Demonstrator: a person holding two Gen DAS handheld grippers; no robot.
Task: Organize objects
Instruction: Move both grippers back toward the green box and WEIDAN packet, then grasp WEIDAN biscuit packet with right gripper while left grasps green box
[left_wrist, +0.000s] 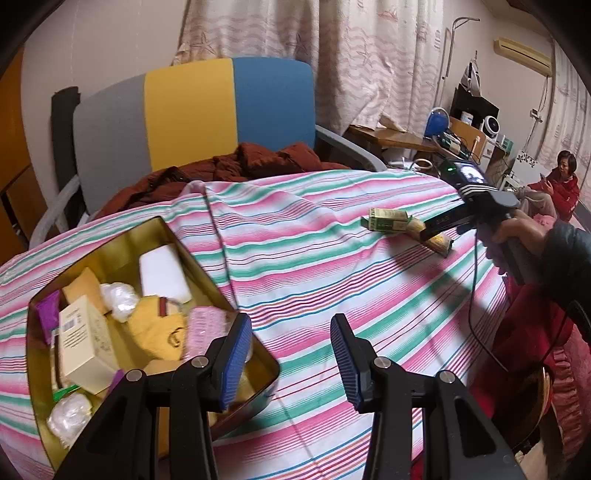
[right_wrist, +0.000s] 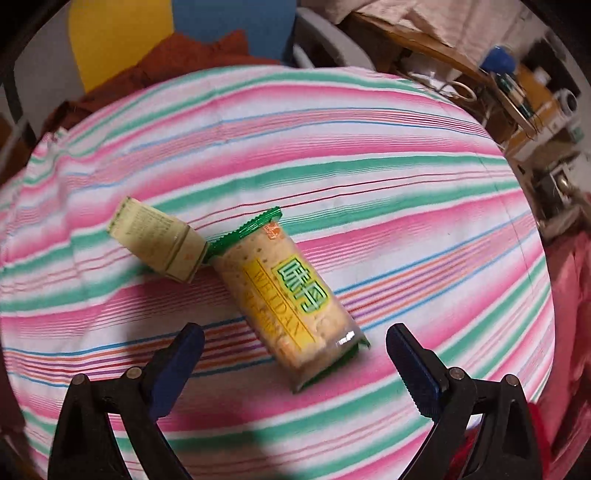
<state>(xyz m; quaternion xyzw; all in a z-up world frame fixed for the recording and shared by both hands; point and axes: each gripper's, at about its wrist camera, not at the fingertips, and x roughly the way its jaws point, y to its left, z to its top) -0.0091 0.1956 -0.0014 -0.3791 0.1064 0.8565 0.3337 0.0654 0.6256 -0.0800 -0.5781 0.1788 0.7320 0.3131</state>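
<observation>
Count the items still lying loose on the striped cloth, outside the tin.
2. A small green-and-cream box lies farther from the right gripper, and a cracker packet lies touching its end, just ahead of that gripper's open jaws. Folds in the cloth could hide others.

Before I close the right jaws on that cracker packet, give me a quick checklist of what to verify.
1. Right gripper open wide enough: ok, jaws spread on either side of the packet's near end.
2. Clear green-ended cracker packet lying flat on the striped pink and green bedsheet: ok.
3. Packet free of neighbours: not ok, its far green end touches or overlaps the small pale green cardboard box.
4. Packet lined up between the jaws: not ok, it lies at a slant.
5. Room in the gold metal tin: cannot tell, already crowded.
6. Left gripper out of the way: ok, open and empty beside the tin.
</observation>
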